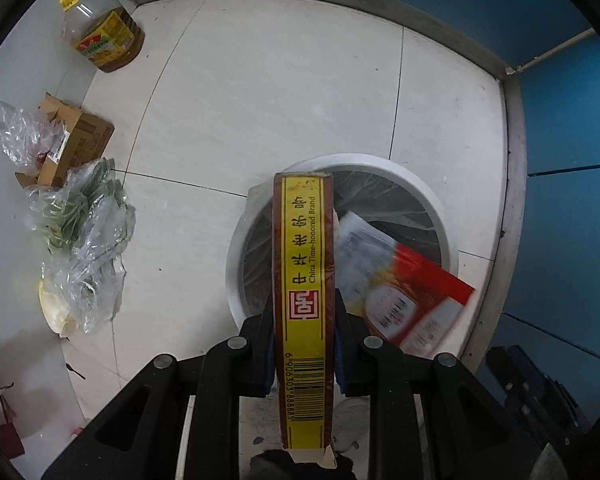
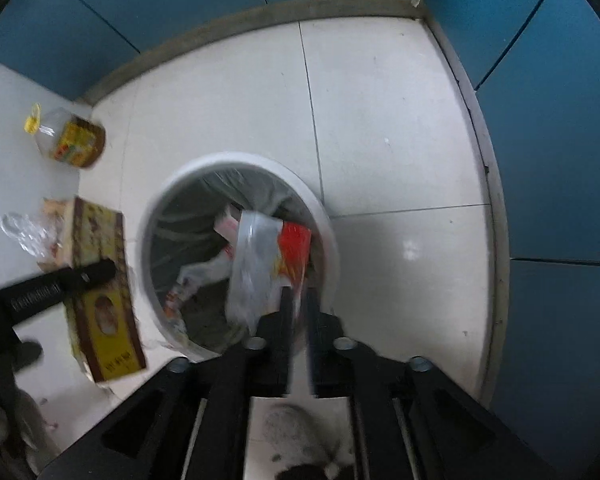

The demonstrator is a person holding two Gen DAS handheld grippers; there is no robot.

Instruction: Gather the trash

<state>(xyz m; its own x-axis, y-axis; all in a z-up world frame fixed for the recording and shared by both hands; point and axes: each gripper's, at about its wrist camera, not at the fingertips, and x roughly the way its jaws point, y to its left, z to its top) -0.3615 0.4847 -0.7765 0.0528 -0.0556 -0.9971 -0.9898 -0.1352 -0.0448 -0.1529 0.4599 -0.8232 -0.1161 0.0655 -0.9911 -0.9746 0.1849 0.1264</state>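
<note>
Yellow-brown box (image 1: pixel 304 280) is sitting clamped in the left gripper (image 1: pixel 303 344), overlapping the white bin (image 1: pixel 420 184) rim at lower centre. Right gripper (image 2: pixel 299 320) fingers are standing narrowly apart, holding nothing, over the bin mouth. Bare tile is lying open upper right.

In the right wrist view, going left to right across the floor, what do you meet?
Oil bottle → yellow-and-brown box held by the left gripper → white trash bin with a red packet inside → bare floor tiles → blue wall.
</note>
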